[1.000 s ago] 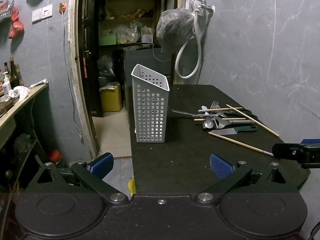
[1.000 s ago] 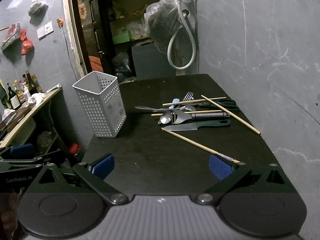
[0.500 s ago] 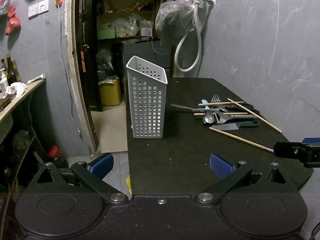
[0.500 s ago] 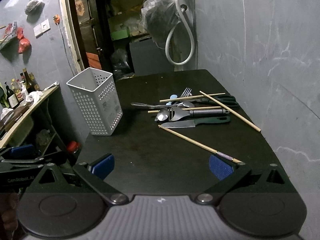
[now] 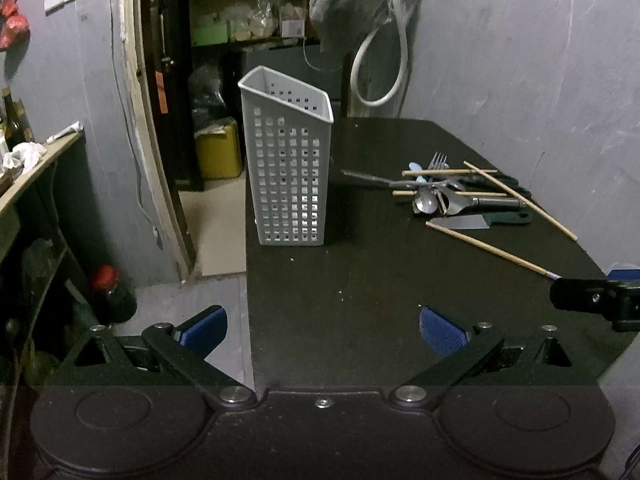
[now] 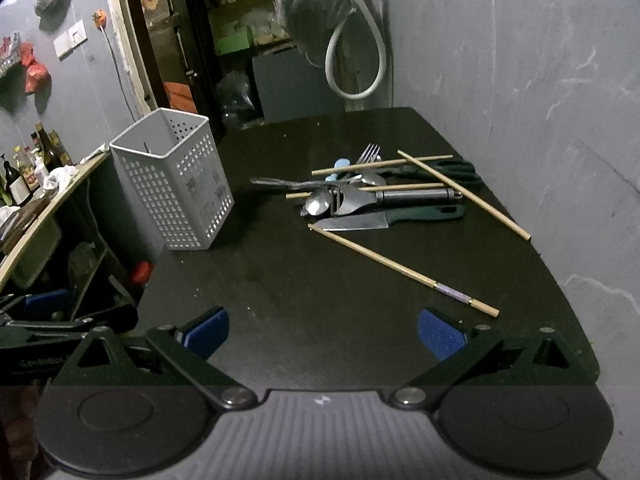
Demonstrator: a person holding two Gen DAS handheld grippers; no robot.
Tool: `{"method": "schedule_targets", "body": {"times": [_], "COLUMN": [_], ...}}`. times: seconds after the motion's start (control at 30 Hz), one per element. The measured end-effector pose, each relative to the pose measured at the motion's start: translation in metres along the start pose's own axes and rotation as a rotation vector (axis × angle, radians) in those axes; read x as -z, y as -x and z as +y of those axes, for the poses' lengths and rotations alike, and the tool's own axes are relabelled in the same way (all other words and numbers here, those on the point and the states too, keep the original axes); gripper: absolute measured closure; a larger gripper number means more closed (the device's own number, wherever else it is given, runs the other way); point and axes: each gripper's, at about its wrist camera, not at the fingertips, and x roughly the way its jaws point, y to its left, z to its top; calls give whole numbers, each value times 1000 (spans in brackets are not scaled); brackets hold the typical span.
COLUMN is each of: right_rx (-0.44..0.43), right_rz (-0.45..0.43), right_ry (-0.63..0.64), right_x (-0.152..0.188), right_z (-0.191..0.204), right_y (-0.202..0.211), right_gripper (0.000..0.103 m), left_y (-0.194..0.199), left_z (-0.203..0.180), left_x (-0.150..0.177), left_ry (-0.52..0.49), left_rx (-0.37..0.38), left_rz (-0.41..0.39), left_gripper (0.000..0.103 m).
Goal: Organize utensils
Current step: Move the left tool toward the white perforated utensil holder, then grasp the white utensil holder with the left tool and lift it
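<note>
1. Left gripper [image 5: 323,326]: jaws spread wide, nothing between the blue pads, level.
2. Right gripper [image 6: 323,330]: same deal, wide open and empty, off to its right.

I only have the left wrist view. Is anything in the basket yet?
Observer: The right wrist view looks down into the basket: no utensil shows inside.
Operator: The near chopstick ends behind the right hand-held gripper for me. Is it free?
Observer: Yes. It lies flat on the table, with its banded end ahead of the fingers and not touching them.
Operator: Is that gripper holding anything?
Observer: No, it is open and empty.
</note>
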Motion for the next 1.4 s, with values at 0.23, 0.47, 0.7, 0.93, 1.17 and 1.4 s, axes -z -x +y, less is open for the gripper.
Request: {"method": "schedule_targets", "body": {"times": [0.23, 0.47, 0.7, 0.93, 1.17, 1.4], "right_rx": [7, 31, 68, 189, 329, 349], "right_rz": [34, 17, 23, 6, -45, -66], "right_ry": [46, 78, 87, 134, 208, 316], "right_x": [-16, -38, -43, -42, -42, -45], "right_z": [-6, -22, -26, -5, 27, 48], "right_y": [-16, -31, -43, -59, -81, -110], "right_gripper": [0, 0, 0, 0, 0, 0], "left_y": [-25, -67, -108, -137, -151, -156], "left_z": [-1, -7, 1, 12, 20, 24], "left_x": [-15, -46, -79, -99, -94, -91], "left_ry": [13, -3, -5, -42, -89, -93], "left_rx": [5, -144, -244, -178, -83, -44], "left_rz": [-59, -132, -147, -139, -145, -143], "left_gripper": [1, 1, 1, 1, 15, 26]}}
